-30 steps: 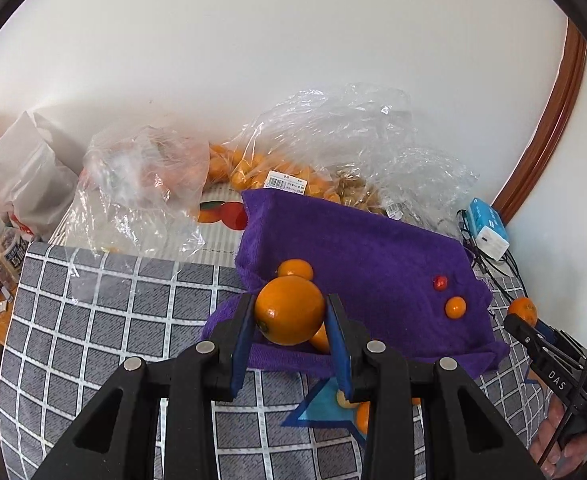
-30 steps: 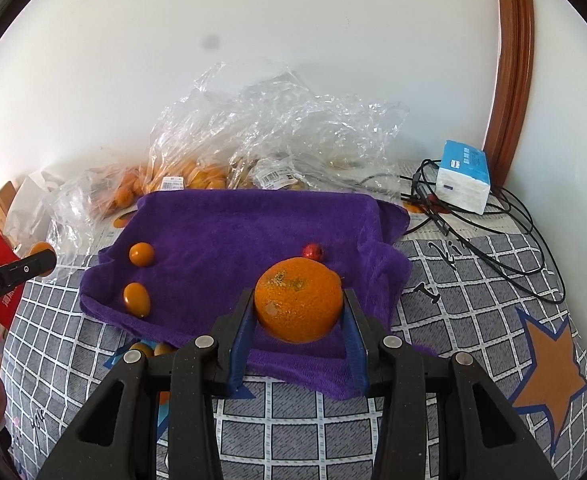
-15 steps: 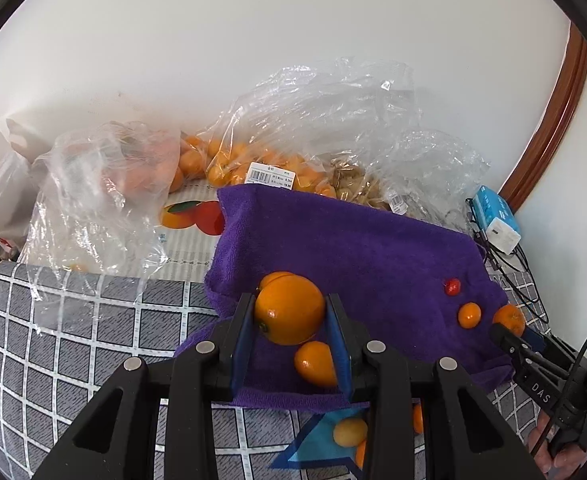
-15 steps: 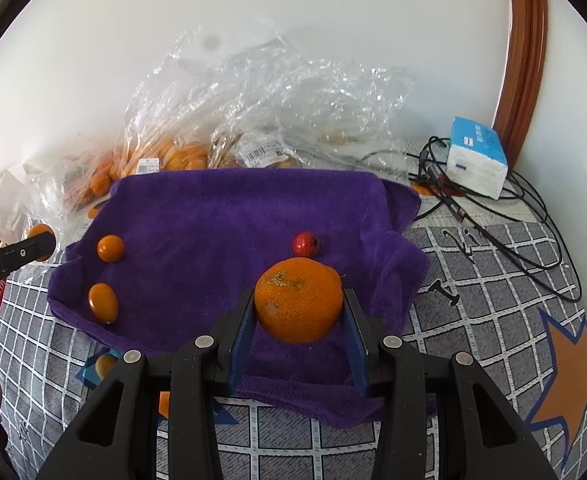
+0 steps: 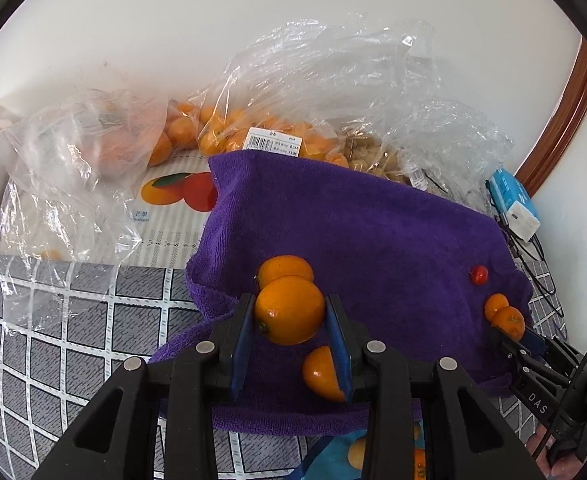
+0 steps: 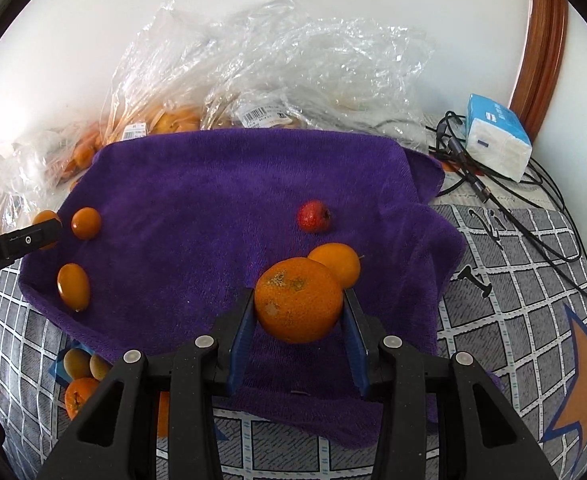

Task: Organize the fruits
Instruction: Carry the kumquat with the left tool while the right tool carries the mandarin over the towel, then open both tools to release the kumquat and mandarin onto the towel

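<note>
My left gripper [image 5: 289, 312] is shut on a smooth orange [image 5: 288, 309] above the left front part of a purple towel [image 5: 365, 236]. Two small orange fruits [image 5: 283, 270] [image 5: 320, 374] lie on the towel under it. My right gripper [image 6: 298, 307] is shut on a rough-skinned mandarin [image 6: 297, 304] above the right front part of the same towel [image 6: 213, 200]. A small orange fruit [image 6: 338, 261] and a small red fruit [image 6: 313, 216] lie just beyond it. Two small orange fruits [image 6: 86, 222] [image 6: 73, 286] lie at the towel's left edge.
Clear plastic bags [image 5: 277, 112] with orange fruit stand behind the towel against the wall. A blue and white box [image 6: 497, 136] and black cables [image 6: 505, 200] lie at the back right. More loose fruit [image 6: 79, 380] lies off the towel's front left corner on the checked cloth [image 6: 513, 300].
Both grippers have moved forward and lower over the towel, each still holding its fruit. A small orange fruit now shows just behind the right gripper's mandarin.
</note>
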`<action>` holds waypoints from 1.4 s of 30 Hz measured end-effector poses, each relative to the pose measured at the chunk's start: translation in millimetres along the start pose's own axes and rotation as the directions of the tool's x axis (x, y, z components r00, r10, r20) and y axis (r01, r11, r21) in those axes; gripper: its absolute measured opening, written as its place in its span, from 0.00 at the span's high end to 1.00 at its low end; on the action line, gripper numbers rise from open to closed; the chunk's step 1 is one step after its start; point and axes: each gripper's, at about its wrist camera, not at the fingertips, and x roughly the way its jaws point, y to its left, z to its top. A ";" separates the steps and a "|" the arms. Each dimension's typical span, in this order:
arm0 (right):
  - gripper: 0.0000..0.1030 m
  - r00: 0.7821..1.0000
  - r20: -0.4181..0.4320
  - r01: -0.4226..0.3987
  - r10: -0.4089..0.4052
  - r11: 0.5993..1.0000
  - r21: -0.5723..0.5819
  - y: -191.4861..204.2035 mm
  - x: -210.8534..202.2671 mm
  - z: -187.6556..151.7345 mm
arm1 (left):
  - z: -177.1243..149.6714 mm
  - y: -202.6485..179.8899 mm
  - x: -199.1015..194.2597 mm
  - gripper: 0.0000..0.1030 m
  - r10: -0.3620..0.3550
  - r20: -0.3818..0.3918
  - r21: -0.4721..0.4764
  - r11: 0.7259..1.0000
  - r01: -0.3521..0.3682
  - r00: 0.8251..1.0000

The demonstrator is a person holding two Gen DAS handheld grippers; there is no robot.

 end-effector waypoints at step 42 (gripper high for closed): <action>0.41 0.993 0.114 0.033 -0.032 0.999 -0.008 10.5 -65.2 -11.0 | -20.3 2.6 -57.3 0.51 0.012 0.069 -0.013 1.000 -0.011 0.998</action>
